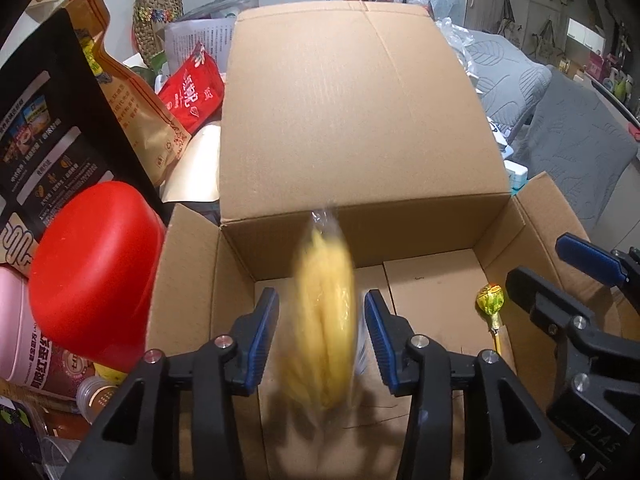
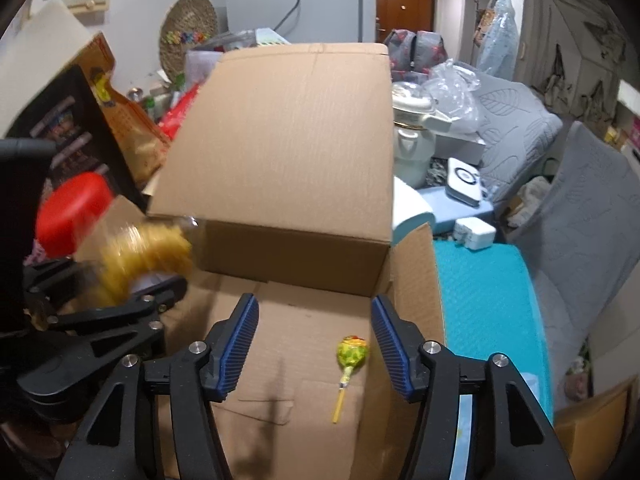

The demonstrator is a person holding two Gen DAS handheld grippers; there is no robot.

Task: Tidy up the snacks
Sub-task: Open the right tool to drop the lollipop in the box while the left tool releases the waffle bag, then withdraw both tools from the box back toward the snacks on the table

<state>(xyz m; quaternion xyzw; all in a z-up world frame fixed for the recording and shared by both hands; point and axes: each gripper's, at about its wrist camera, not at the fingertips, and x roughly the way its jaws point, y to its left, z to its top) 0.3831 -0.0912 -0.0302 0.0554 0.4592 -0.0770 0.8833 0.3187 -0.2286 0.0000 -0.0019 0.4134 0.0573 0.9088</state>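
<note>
Here the left gripper (image 1: 322, 340) has its jaws parted around a clear bag of yellow snack sticks (image 1: 325, 320), which is blurred and seems to be dropping free, with a gap showing on both sides between it and the blue pads (image 1: 262, 340). The right gripper (image 2: 314, 350) also stands with jaws apart and empty, above a green-wrapped lollipop (image 2: 351, 356) lying on the floor of the cardboard box (image 2: 280, 380). To do this well, I would keep both grippers still over the opening until the bag settles, so it lands inside rather than catching the side flap. Beyond the box's raised rear flap, more packets wait to the left: a red lid (image 1: 96, 272) close by, then a red snack bag (image 1: 192, 92).
</note>
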